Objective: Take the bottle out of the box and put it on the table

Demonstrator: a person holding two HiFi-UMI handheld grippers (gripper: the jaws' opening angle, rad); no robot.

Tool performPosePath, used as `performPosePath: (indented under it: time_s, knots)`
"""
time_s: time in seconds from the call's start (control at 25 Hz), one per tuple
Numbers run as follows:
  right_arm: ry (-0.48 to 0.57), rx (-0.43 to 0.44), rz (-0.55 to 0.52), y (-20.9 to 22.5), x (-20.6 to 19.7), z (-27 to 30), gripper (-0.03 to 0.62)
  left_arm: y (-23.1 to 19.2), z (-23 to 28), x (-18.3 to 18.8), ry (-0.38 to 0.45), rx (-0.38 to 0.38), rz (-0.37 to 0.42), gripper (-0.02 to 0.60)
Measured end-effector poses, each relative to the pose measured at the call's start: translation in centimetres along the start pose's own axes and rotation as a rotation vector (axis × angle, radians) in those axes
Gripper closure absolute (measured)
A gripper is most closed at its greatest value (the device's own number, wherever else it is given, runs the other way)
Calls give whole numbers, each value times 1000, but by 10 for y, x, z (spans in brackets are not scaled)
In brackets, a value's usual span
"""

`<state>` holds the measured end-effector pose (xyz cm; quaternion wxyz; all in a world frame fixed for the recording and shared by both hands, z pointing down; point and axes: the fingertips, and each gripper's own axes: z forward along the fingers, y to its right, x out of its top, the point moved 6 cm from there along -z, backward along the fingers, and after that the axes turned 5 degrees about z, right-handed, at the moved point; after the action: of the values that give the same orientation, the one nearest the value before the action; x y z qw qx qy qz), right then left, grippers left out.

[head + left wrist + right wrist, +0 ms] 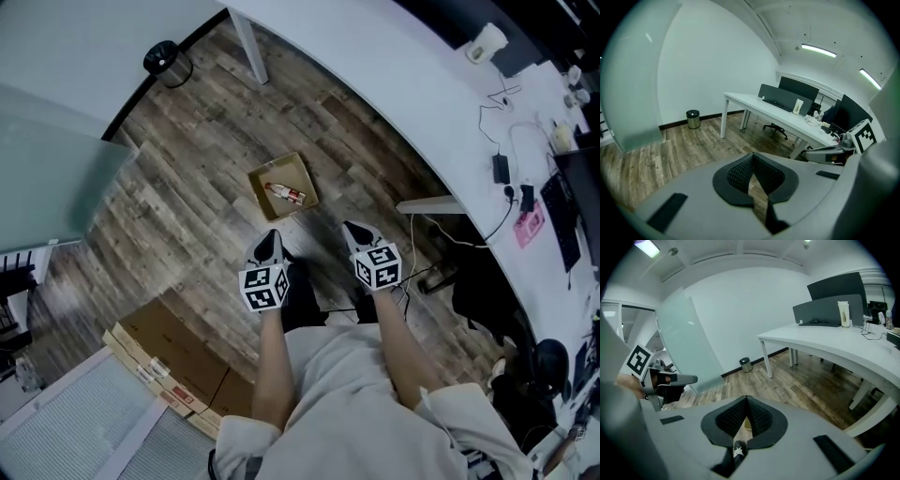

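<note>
A wood-plank floor [187, 178] runs under a long white table [394, 84], which has a white leg [248, 47] at its end. A black bin [167, 62] stands by the white wall [708, 61], near a frosted glass panel [47, 178]. Dark screens [783, 97] rise along the table's far edge, with an office chair [774, 128] behind. Two strip lights [818, 50] glow on the ceiling. Flattened cardboard [173, 352] lies on the floor.

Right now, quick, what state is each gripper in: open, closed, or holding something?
Left gripper: closed, nothing between its jaws.
Right gripper: closed, nothing between its jaws.
</note>
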<state>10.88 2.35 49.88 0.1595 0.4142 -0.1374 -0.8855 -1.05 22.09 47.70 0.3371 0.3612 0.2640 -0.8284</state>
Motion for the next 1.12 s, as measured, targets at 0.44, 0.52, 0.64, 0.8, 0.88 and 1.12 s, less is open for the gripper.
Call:
performPosePath:
  time_s: [0.44, 0.52, 0.64, 0.8, 0.88, 1.12]
  knots:
    - [-39, -131, 60, -20, 14, 84, 556, -95, 56, 9, -117, -149, 86, 566]
    - [-39, -151, 80, -19, 14, 98, 554, -116, 66, 9, -144, -160, 90, 566]
    - [-25, -171, 116, -14, 13, 116, 554, -138, 79, 8, -191, -185, 107, 566]
    - [-28, -179, 134, -10, 10, 133, 554, -155, 92, 8, -208, -206, 130, 566]
    - [-39, -173, 121, -9, 8, 143, 556, -161, 99, 9, -207, -207, 128, 566]
    - [-85, -164, 60, 7, 1, 193, 554, -180, 126, -1, -195, -182, 91, 566]
